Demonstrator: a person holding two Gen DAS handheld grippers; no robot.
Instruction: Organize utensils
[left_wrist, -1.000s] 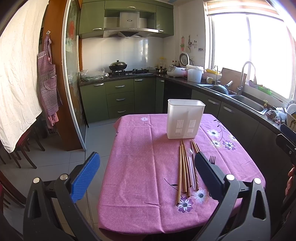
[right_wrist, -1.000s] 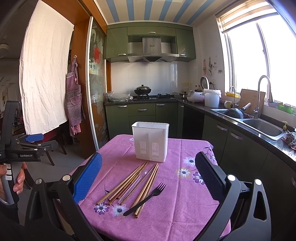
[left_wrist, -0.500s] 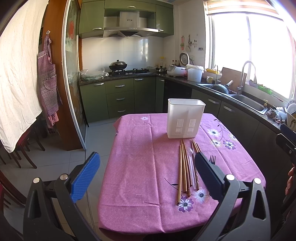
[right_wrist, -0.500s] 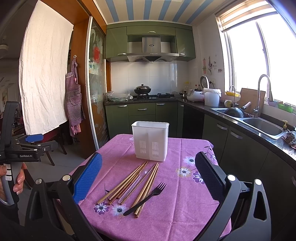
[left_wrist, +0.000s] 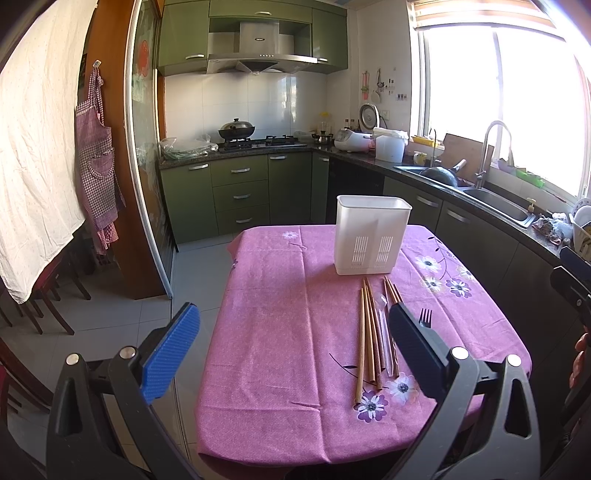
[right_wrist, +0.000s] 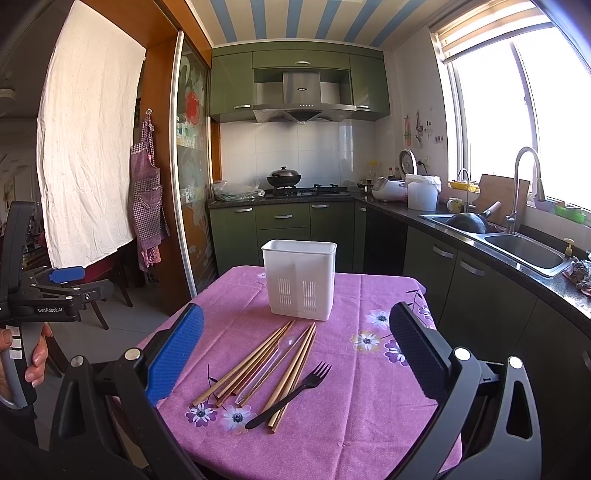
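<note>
right gripper (right_wrist: 295, 354) nearer, spread wide, empty, above near edge of pink floral-cloth surface (right_wrist: 369, 435). directly ahead: wooden chopsticks (right_wrist: 258, 363), clear plastic spoon (right_wrist: 273, 356), black plastic fork (right_wrist: 290, 393), long axes running near-left to far-right toward white slotted plastic utensil holder (right_wrist: 299, 282), upright, far of them. left gripper (left_wrist: 291, 343) likewise spread, empty, further left. unchanged from earlier frame.

holder (right_wrist: 299, 282) white plastic | chopsticks (right_wrist: 255, 363) wood | tablecloth (right_wrist: 354, 417) matt cloth
</note>
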